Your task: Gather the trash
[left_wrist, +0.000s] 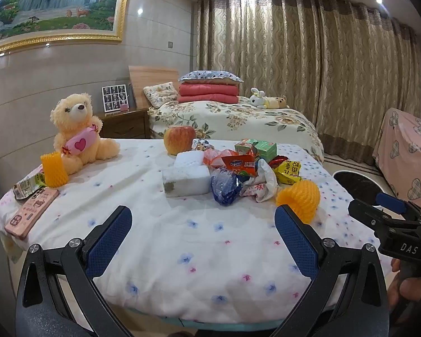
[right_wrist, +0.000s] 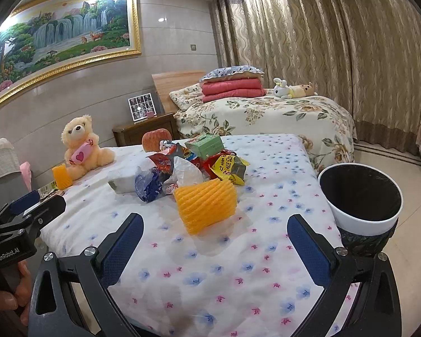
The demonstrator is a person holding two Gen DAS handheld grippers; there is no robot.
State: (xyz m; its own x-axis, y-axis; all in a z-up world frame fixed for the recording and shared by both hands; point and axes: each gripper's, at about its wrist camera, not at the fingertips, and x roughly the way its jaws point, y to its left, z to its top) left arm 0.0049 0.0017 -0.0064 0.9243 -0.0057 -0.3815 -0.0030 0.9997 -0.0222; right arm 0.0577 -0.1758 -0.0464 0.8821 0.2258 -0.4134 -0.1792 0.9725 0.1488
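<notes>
A heap of trash lies mid-table on the flowered cloth (left_wrist: 182,238): snack wrappers (left_wrist: 240,164), a green carton (left_wrist: 255,147), a blue plastic bag (left_wrist: 224,188), white foam blocks (left_wrist: 186,181) and an orange foam fruit net (right_wrist: 206,205). My left gripper (left_wrist: 203,224) is open over the near cloth, short of the heap, nothing between its fingers. My right gripper (right_wrist: 214,224) is also open, with the orange net just beyond its gap. A white bin (right_wrist: 359,193) with a black liner stands beside the table's right edge.
A teddy bear (left_wrist: 75,134), an apple (left_wrist: 179,139), a second orange net (left_wrist: 53,168), a green wrapper (left_wrist: 28,185) and a pink-cased phone (left_wrist: 32,210) sit on the table's left and far side. Behind are a bed (left_wrist: 233,118) and a nightstand (left_wrist: 123,122).
</notes>
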